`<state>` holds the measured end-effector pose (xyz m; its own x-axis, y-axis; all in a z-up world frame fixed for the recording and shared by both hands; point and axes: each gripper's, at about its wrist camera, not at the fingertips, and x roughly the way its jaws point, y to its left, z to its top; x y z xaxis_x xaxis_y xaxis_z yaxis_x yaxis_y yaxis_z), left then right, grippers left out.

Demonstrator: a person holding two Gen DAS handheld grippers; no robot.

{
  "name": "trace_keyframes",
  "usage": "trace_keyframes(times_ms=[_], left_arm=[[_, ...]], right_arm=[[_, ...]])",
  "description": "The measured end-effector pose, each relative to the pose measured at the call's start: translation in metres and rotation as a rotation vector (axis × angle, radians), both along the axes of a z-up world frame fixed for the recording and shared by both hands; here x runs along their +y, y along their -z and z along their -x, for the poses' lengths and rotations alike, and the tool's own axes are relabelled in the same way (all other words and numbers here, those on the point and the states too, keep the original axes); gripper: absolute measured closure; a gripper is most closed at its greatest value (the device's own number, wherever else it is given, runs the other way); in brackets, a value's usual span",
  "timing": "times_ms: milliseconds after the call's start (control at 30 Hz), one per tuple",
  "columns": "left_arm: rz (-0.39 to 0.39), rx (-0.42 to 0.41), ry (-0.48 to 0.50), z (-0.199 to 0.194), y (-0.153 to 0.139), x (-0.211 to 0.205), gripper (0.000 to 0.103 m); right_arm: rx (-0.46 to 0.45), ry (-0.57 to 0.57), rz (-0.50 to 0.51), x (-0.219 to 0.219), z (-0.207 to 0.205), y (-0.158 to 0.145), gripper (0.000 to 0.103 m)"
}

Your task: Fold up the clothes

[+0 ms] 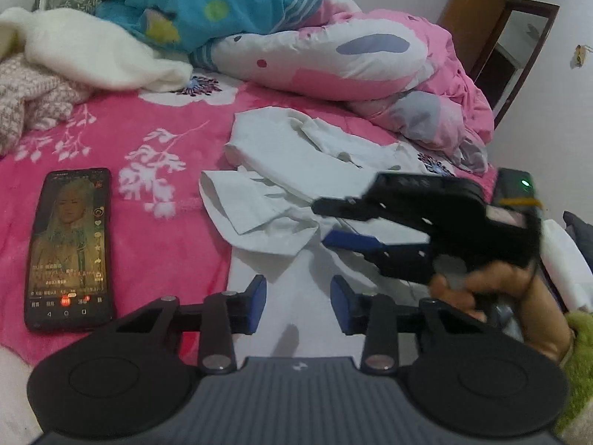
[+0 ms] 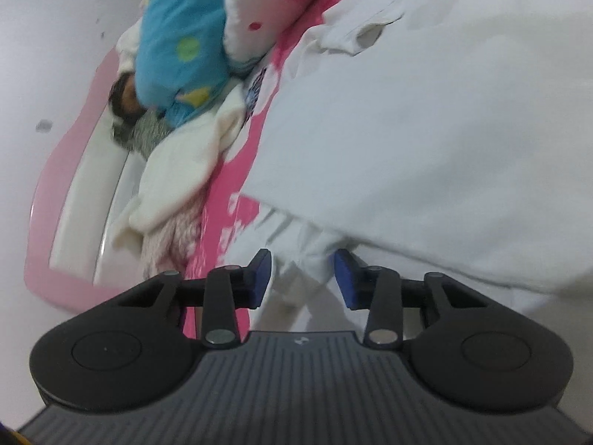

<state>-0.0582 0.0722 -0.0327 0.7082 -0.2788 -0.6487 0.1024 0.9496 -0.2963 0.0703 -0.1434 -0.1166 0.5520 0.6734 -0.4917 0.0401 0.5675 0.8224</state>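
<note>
White cotton, the shirt (image 1: 296, 170) lies rumpled on the pink bed (image 1: 111, 141) beside a phone (image 1: 68, 248); we judge it light, limp and slippery, best pinched at a hem. Our left hand-held gripper (image 1: 298, 306) and right hand-held gripper (image 2: 302, 278) gape half-closed over cloth, gripping nothing.

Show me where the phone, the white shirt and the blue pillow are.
phone (image 1: 68, 248), left wrist view, middle of its lit screen.
white shirt (image 1: 281, 155), left wrist view, crumpled upper part on the pink bedspread.
blue pillow (image 1: 222, 3), left wrist view, middle of its blue cover, by the green dot.
</note>
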Motion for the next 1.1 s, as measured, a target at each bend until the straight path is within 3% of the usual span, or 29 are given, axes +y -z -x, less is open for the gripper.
trace_keyframes(times_ms=[100,167,300,367,400,500,633,833,933,1100], left_arm=[[-0.092,-0.055,-0.023,-0.006,0.004,-0.009,0.057],[-0.177,-0.082,-0.02,-0.013,0.008,-0.018,0.054],[-0.29,-0.11,0.001,-0.026,0.017,-0.034,0.054],[-0.307,-0.112,0.011,-0.033,0.022,-0.039,0.054],[-0.308,-0.104,0.012,-0.037,0.025,-0.041,0.06],[-0.232,-0.046,0.018,-0.048,0.031,-0.035,0.1],[-0.056,0.03,0.007,-0.055,0.031,-0.014,0.102],[0.296,0.164,0.054,-0.059,0.023,0.02,0.102],[0.299,0.222,0.05,-0.064,0.036,0.025,0.102],[0.327,0.312,0.015,-0.069,0.062,0.035,0.102]], right_arm=[[0.008,0.019,-0.028,0.002,-0.002,0.003,0.089],[-0.004,0.035,-0.029,-0.001,0.002,0.002,0.093],[0.005,0.05,-0.048,-0.005,0.001,0.004,0.093],[0.013,0.053,-0.061,-0.006,-0.004,0.007,0.093],[0.011,0.052,-0.064,-0.006,-0.006,0.008,0.093],[-0.022,0.038,-0.05,-0.005,-0.01,0.007,0.095],[-0.072,0.007,-0.02,-0.009,-0.011,-0.002,0.099],[-0.097,-0.072,0.022,-0.017,-0.01,-0.023,0.099],[-0.112,-0.117,0.114,-0.015,-0.01,-0.031,0.099],[-0.073,-0.151,0.283,-0.009,-0.01,-0.018,0.096]])
